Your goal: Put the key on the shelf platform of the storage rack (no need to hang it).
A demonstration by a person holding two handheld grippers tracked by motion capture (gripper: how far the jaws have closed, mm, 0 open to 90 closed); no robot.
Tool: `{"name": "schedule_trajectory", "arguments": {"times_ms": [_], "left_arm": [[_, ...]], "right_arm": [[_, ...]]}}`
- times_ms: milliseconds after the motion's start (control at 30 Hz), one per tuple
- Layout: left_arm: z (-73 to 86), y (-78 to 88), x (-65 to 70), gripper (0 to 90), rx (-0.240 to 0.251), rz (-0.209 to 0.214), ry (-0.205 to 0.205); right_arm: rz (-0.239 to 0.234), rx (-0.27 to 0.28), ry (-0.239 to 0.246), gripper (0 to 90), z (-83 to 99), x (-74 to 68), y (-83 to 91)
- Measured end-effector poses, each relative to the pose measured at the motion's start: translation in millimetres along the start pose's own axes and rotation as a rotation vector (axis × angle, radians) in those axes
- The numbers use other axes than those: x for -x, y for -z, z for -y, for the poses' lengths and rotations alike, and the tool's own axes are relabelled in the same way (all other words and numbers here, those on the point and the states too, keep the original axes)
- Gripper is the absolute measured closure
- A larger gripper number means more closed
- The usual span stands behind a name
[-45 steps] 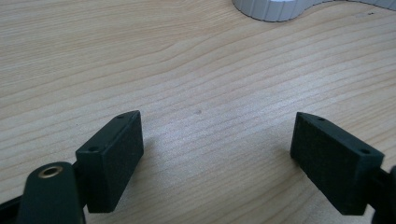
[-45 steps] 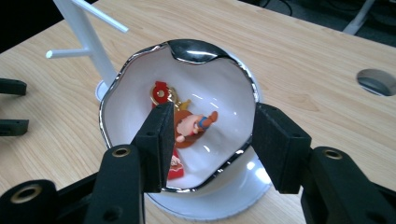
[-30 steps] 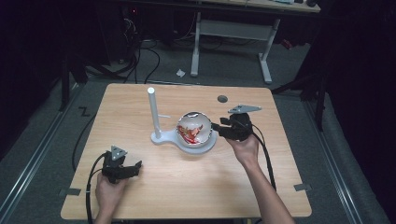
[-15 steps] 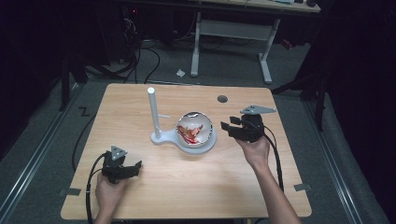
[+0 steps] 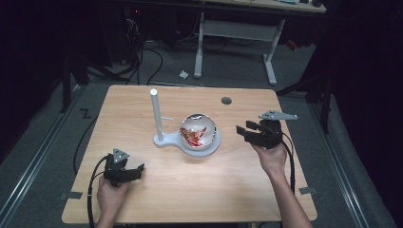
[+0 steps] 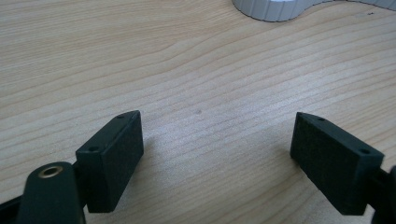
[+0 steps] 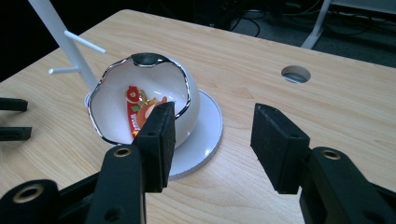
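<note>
High view: the wooden table carried a white stand with an upright post, and on its round base sat a white egg-shaped shell with a silver rim, broken open, a red-and-gold trinket lying inside. The right gripper hovered just right of the shell, apart from it; its jaws had just been opening, with nothing between them. The left gripper rested low at the near left of the table, well apart from the stand.

Left gripper view: the left gripper stood spread wide over bare wood, gripping nothing — the edge of the stand's base showed at the far end.

Right gripper view: the right gripper was released, its pads empty. The shell sat on the base beyond the left pad, the trinket resting in its hollow, the post behind.

By the look of it, the trinket was already set in the shell and let go; what seemed left was drawing the right hand clear — or a next handling of the shell, which I could not judge.
</note>
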State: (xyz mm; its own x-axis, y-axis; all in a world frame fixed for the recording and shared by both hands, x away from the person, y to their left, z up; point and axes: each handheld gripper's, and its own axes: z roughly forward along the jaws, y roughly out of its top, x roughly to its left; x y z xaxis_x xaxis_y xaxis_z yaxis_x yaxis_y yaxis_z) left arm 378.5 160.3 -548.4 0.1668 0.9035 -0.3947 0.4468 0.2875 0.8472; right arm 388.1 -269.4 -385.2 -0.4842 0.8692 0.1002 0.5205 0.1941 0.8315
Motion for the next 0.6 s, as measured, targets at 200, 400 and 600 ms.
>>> {"name": "schedule_trajectory", "arguments": {"times_ms": [200,400,600], "left_arm": [[0.0,0.0,0.0,17.7,0.0,0.0,0.0],[0.0,0.0,0.0,17.7,0.0,0.0,0.0],[0.0,0.1,0.0,17.7,0.0,0.0,0.0]], "right_arm": [[0.009,0.013,-0.014,50.1,4.8,4.5,13.9],[0.021,0.023,-0.039,50.0,15.0,12.4,26.4],[0.029,0.028,-0.052,50.0,26.4,15.9,36.5]]}}
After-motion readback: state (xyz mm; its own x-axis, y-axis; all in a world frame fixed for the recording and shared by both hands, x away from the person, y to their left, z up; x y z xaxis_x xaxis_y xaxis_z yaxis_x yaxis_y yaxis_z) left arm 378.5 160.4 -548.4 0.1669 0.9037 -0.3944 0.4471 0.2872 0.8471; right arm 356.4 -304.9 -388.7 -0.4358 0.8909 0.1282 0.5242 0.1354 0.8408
